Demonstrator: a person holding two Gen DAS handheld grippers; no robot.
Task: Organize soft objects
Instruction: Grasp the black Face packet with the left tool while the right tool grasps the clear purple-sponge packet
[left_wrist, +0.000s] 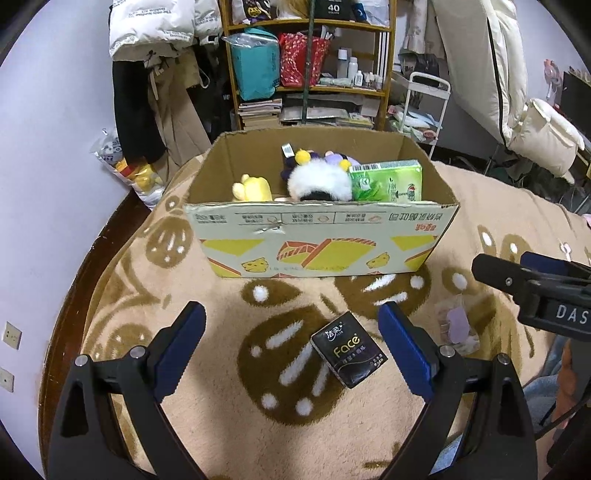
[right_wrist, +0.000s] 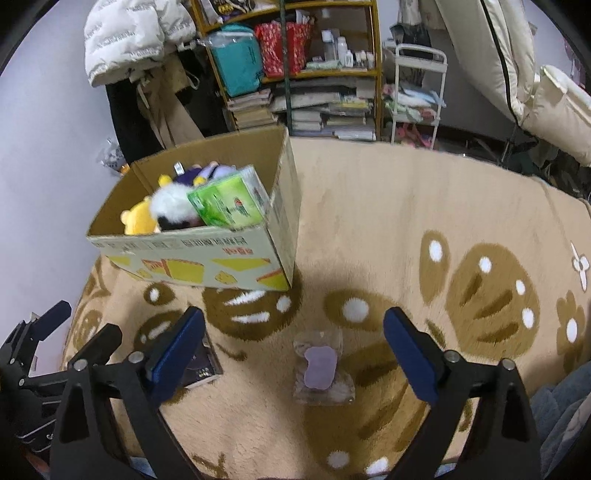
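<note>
A cardboard box (left_wrist: 321, 236) stands on the beige blanket and holds a yellow plush (left_wrist: 253, 188), a white fluffy plush (left_wrist: 319, 181), a purple plush (left_wrist: 332, 158) and a green tissue pack (left_wrist: 388, 181). My left gripper (left_wrist: 291, 328) is open above a black "Face" tissue pack (left_wrist: 349, 349) that lies between its fingers. My right gripper (right_wrist: 295, 336) is open over a purple soft item in a clear bag (right_wrist: 321, 369). The box (right_wrist: 192, 262) also shows in the right wrist view, along with the black pack (right_wrist: 203, 363) partly hidden by the left finger.
The blanket (right_wrist: 406, 206) with brown patterns covers the surface. A bookshelf (left_wrist: 314, 62), hanging coats (left_wrist: 155, 74) and a white cart (right_wrist: 417, 92) stand behind. The right gripper (left_wrist: 535, 288) shows at the right edge of the left wrist view.
</note>
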